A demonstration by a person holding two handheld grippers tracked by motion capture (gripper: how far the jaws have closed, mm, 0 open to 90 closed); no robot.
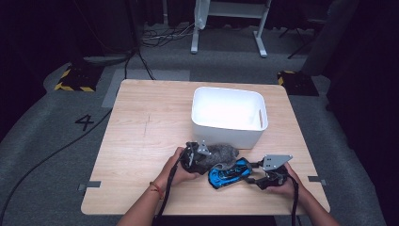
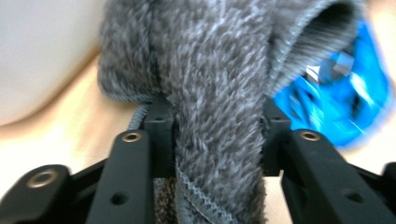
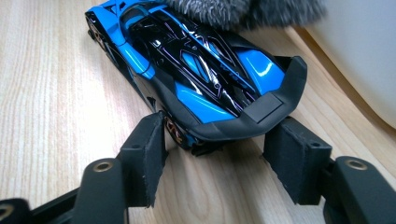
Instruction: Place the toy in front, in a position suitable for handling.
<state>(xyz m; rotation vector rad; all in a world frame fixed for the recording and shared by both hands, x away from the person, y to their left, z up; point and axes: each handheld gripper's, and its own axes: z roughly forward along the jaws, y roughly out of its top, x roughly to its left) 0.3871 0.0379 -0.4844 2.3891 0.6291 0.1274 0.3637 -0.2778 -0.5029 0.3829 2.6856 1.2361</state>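
Right gripper (image 3: 212,154) sits nearest, at the table's (image 1: 141,141) front edge. Its jaws are partly open and bracket the rear end of the toy car (image 3: 187,70); the left pad touches the car's flank, the right pad has a gap, so no firm grip yet. Car is glossy blue and black, low and pointed, lying flat on the wood, its nose under the cloth.

Left gripper (image 2: 217,140) is clamped on a thick fold of the grey fuzzy cloth (image 2: 210,84), which bunches up between the pads and drapes over the car's front. The cloth is plush, with a stitched hem and a soft heap.

Farther back stands the white bin (image 1: 229,115), nothing visible inside. Judgement: early stage. Cloth is grabbed, car about to be grabbed, nothing binned yet; lifting and dropping both in looks like what's left.
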